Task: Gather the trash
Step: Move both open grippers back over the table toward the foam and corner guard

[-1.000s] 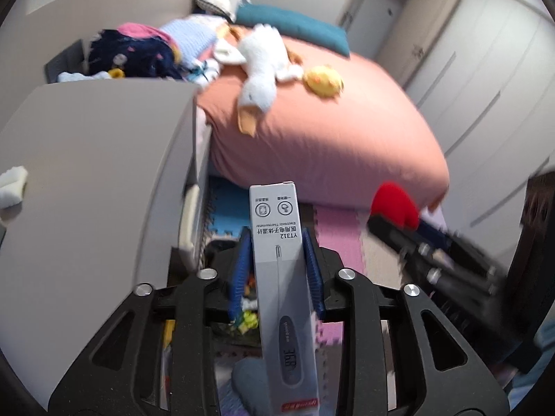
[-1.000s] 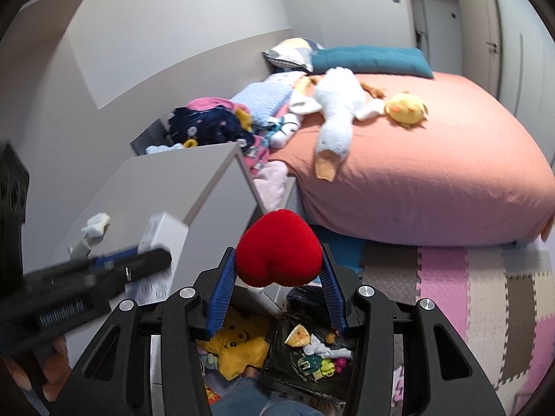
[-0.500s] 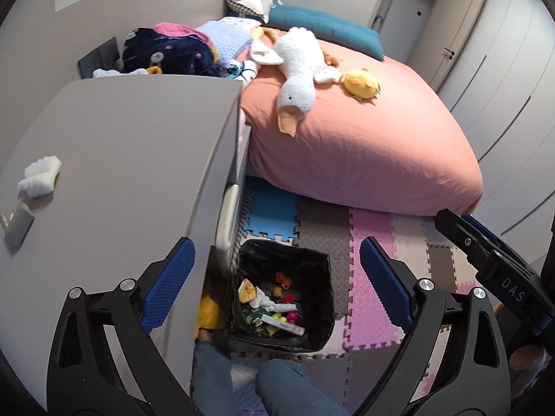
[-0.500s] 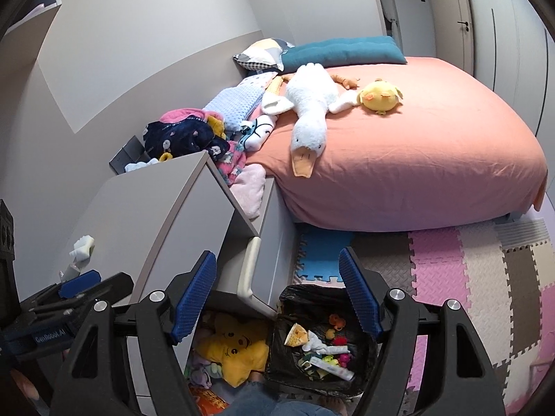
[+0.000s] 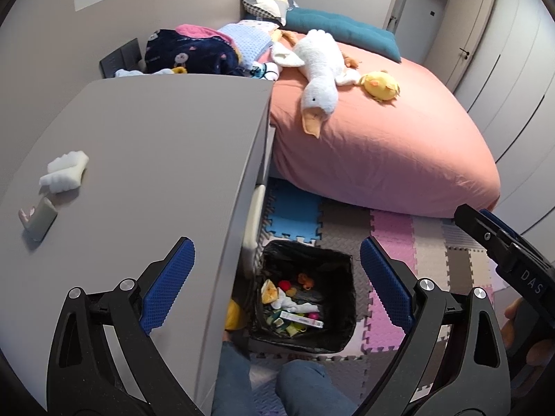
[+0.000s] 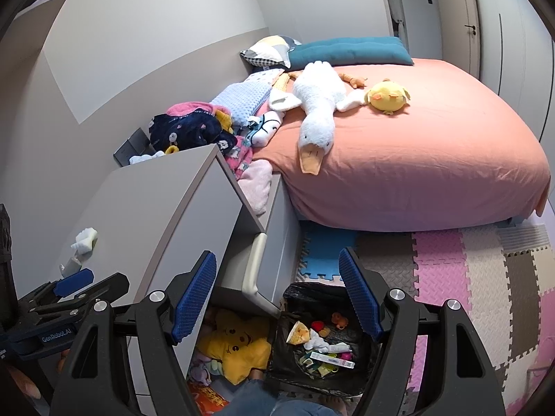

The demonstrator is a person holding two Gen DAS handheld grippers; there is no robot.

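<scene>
A black-lined trash bin [image 5: 344, 294] [image 6: 301, 287] stands on the floor beside the grey dresser [image 5: 156, 145]. Inside it lie a white thermometer box [image 5: 301, 319] [image 6: 332, 358], a small red heart [image 5: 285, 283] [image 6: 316, 326] and other scraps. My left gripper [image 5: 275, 253] hangs open and empty above the bin and the dresser's edge. My right gripper [image 6: 277, 260] is open and empty too, over the bin and the open drawer. On the dresser top rest a crumpled white tissue [image 5: 64, 171] [image 6: 85, 239] and a small grey packet [image 5: 40, 222] [image 6: 71, 265].
A bed with a salmon sheet [image 5: 399, 145] carries a white goose plush [image 5: 317, 69], a yellow chick [image 5: 380, 86] and a heap of clothes [image 5: 190, 52]. The open drawer [image 6: 255, 270] holds a yellow plush [image 6: 239, 346]. Foam mats [image 6: 451, 277] cover the floor. A person's knees [image 5: 301, 384] sit below the bin.
The left gripper let go of the thermometer box and the right let go of the red heart; both lie in the bin. Both jaws have spread, and the left view has swung toward the dresser top.
</scene>
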